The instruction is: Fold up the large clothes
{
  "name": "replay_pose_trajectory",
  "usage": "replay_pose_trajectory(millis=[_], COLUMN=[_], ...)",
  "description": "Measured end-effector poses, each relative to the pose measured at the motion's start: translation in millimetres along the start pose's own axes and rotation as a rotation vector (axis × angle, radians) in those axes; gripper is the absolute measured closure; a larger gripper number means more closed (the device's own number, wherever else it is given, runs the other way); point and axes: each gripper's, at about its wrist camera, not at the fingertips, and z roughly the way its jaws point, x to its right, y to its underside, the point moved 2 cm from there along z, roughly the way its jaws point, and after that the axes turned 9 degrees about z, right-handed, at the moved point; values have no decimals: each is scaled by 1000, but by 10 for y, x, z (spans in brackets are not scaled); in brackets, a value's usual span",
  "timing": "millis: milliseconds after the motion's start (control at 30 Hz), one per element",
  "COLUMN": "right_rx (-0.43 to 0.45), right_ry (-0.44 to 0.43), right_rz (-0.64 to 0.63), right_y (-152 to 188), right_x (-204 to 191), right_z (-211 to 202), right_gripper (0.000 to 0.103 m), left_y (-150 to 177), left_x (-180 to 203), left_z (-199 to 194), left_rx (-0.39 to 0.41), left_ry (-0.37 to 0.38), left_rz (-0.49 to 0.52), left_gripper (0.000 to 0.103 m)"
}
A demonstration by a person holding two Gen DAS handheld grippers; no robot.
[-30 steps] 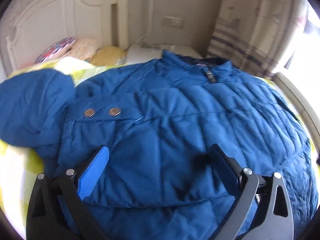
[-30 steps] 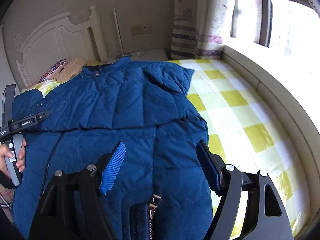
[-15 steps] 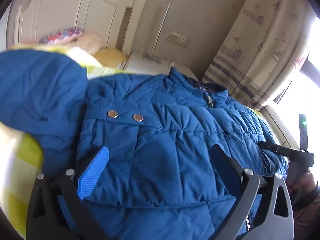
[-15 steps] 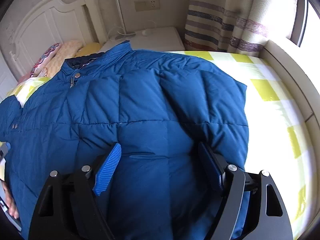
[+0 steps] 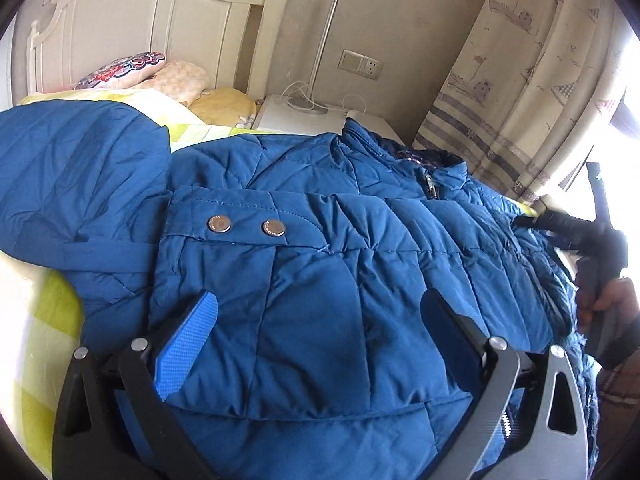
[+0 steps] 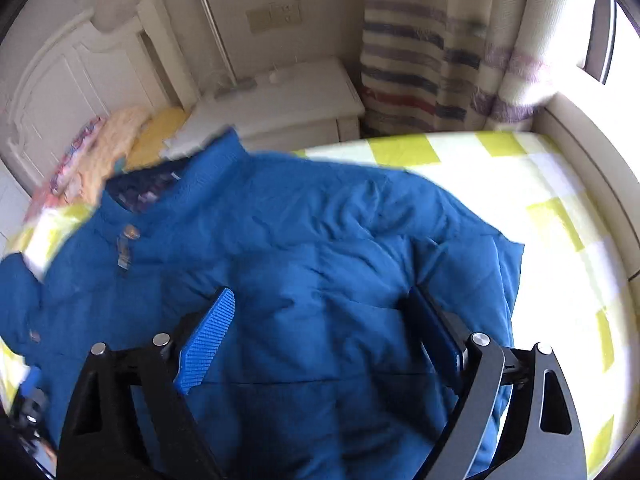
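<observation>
My right gripper (image 6: 320, 320) was opening over the blue jacket (image 6: 320, 240), gripping nothing; my left gripper (image 5: 320, 316) hung wide over it too, empty.

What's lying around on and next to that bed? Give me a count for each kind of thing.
Blue padded jacket: 1
Pillows and cushions at the headboard: 3, one patterned, one pale cream, one yellow
White bedside cabinet: 1
Lamp with a thin upright stem: 1
Handheld grippers: 2, the left gripper and the right gripper, whose jaws are opening
Total: 8
</observation>
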Motion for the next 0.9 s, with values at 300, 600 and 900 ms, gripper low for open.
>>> replay_pose_trajectory(millis=[300, 600, 900], right_rx=[-25, -43, 54], right_ry=[64, 10, -64], right_rz=[-36, -269, -219], right_y=[176, 1096, 1290], right_x=[-140, -426, -471], right_z=[-58, -445, -872], right_gripper=[6, 4, 5], left_y=[5, 4, 7], left_x=[-2, -3, -143], left_z=[10, 9, -129], left_rx=[-3, -6, 65], left_ry=[2, -3, 71], left_rz=[-2, 5, -66], left_gripper=[2, 2, 2])
